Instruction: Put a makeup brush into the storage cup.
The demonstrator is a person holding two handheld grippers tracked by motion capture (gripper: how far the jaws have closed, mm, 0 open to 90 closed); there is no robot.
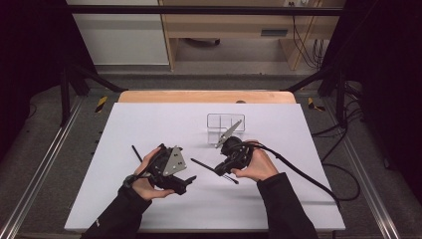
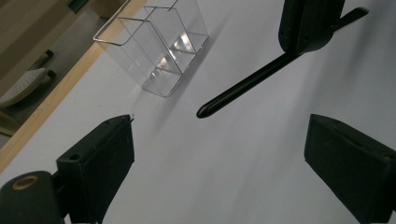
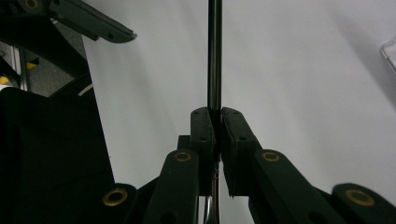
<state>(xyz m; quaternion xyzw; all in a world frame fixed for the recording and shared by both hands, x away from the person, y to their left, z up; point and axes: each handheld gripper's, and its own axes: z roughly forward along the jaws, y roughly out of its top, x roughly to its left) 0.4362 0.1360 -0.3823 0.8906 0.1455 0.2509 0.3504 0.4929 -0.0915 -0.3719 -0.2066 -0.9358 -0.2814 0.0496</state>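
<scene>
Right gripper fingers clamping black pen near one end, holding it above white desk centre. Left gripper fingers spread wide, grasping nothing, hovering just left of pen. Clear divided organizer sitting far of right gripper. Second black pen lying at left. Likely step: carrying pen to organizer; tip pen upright over one compartment, release low.
</scene>
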